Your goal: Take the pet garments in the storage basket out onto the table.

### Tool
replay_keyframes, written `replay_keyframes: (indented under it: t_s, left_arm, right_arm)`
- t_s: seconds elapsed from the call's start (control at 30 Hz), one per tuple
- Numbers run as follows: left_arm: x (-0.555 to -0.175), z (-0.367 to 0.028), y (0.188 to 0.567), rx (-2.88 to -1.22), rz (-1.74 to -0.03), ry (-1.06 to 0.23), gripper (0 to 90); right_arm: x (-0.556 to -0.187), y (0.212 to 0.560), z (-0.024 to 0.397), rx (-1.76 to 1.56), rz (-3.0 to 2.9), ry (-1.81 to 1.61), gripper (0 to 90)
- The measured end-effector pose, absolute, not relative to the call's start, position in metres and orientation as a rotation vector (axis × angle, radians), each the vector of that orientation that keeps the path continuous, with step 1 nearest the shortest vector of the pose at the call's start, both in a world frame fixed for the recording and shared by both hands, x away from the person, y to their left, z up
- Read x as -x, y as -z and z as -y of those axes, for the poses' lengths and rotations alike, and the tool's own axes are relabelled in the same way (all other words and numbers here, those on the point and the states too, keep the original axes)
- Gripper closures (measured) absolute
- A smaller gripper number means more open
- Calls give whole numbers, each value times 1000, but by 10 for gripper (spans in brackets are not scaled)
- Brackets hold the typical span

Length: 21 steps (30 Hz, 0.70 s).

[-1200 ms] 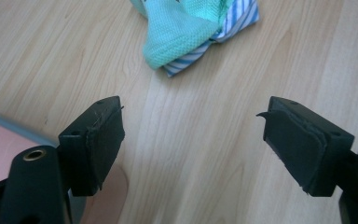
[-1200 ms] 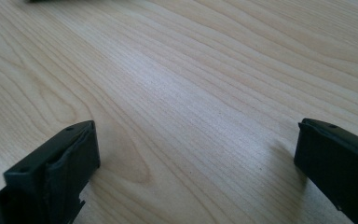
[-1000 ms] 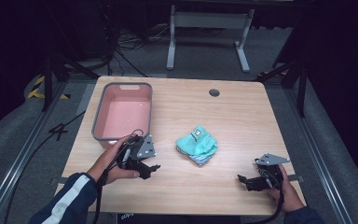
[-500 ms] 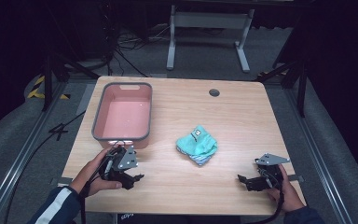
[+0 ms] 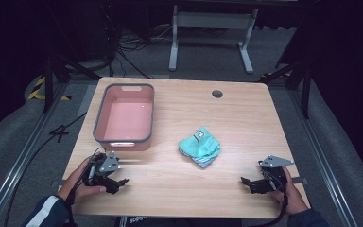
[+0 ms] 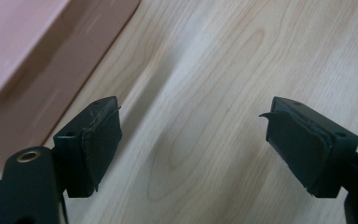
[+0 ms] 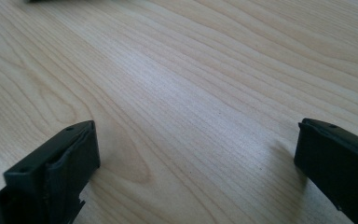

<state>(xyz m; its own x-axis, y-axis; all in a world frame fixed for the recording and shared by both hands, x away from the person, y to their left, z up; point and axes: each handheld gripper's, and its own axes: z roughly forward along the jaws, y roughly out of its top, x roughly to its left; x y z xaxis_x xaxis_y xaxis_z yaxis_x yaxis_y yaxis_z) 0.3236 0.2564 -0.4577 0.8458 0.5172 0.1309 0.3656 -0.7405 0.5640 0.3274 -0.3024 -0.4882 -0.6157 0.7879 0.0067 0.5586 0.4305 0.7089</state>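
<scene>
A crumpled teal cloth (image 5: 200,147) with a small white tag lies near the middle of the wooden table (image 5: 227,118). A pink bin (image 5: 125,118) with a grey rim stands at the left, nothing in it. My left gripper (image 5: 119,183) rests low at the front left, just in front of the bin, open with bare wood between its jaws (image 6: 191,144). The bin's pink wall (image 6: 51,60) fills the upper left of the left gripper view. My right gripper (image 5: 246,182) sits at the front right, open over bare wood (image 7: 196,154). Both are well apart from the cloth.
A round dark grommet hole (image 5: 217,93) is set near the table's far edge. Metal rails (image 5: 23,156) run along both sides of the table, and a grey stand frame (image 5: 208,28) stands behind it. Cables (image 5: 61,132) trail on the floor at the left.
My left gripper has pulled back and to the left, from beside the bin's front right corner down to the front left edge. The right gripper, cloth and bin have stayed put.
</scene>
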Motion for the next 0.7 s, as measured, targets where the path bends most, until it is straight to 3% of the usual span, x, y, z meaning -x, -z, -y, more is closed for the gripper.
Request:
replay_keyframes:
  t_s: [0.3,0.7]
  left_arm:
    - [-325,-304,482,-2279,-766,-286,157]
    - [-321,-307,483,-2261,-800,-299,153]
  right_arm:
    - [-327,488,303,-1160,-2359,-984,2]
    - [-327,488,303,-1159,-2359,-985,2]
